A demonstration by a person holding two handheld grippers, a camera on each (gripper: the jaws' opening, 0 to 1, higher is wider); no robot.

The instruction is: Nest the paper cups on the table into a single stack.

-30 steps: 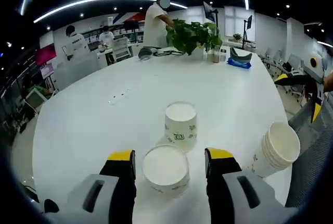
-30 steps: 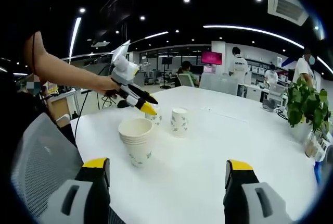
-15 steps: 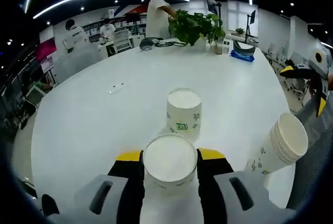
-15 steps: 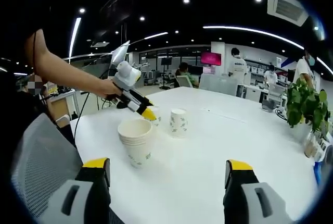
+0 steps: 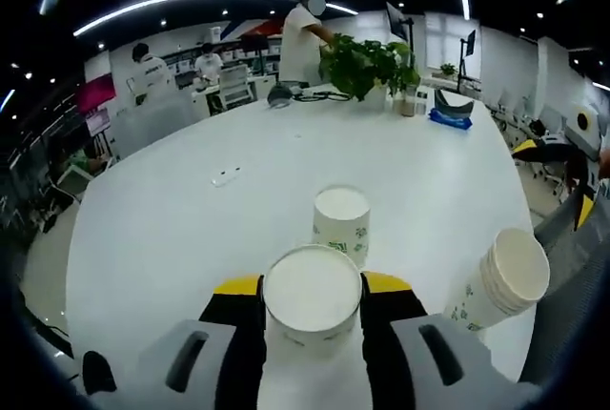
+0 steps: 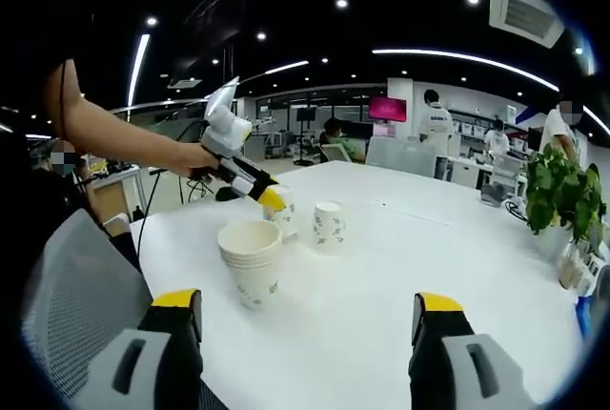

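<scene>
The left claw (image 5: 312, 286) pinches a single paper cup (image 5: 312, 294) by its sides, lifted just off the white worktop (image 5: 172, 219); squeeze too hard and the thin wall could buckle, too lightly and it slips. Beyond it stands a second loose cup (image 5: 341, 224), and to the right the stack (image 5: 503, 276), which could tip if the carried cup strikes its rim off-centre. The right claw (image 6: 310, 319) hangs spread wide, holding nothing

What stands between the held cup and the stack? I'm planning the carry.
Nothing: bare table separates the held cup from the stack. The lone cup stands beyond, in the left gripper view.
</scene>
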